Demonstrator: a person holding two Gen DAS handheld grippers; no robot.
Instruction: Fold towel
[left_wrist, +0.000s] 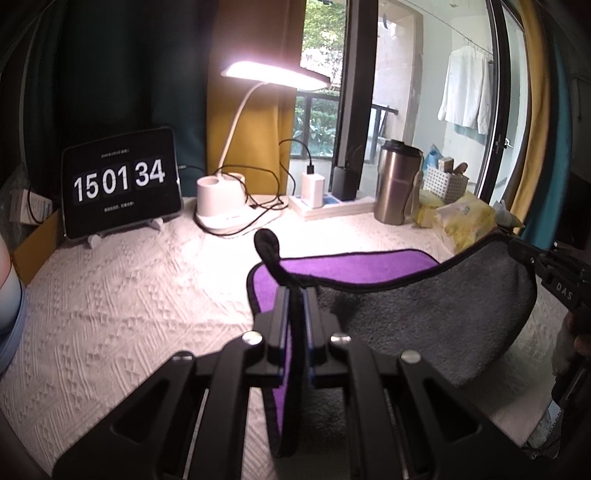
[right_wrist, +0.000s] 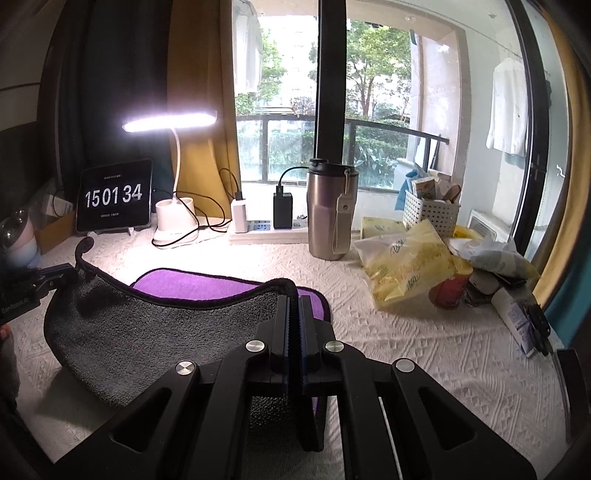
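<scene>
My left tool (left_wrist: 295, 291) was clamped tight on one black-edged corner of the towel (left_wrist: 424, 314), and my right tool (right_wrist: 294, 299) was pinched shut on the opposite corner. Between them the towel hung in a sagging fold, its grey plush side towards me and its purple side lying flat on the white textured surface (left_wrist: 129, 295) just behind. Farther back stood a lit desk lamp (left_wrist: 236, 206), a tablet clock (left_wrist: 120, 184) and a steel tumbler (right_wrist: 330, 210).
</scene>
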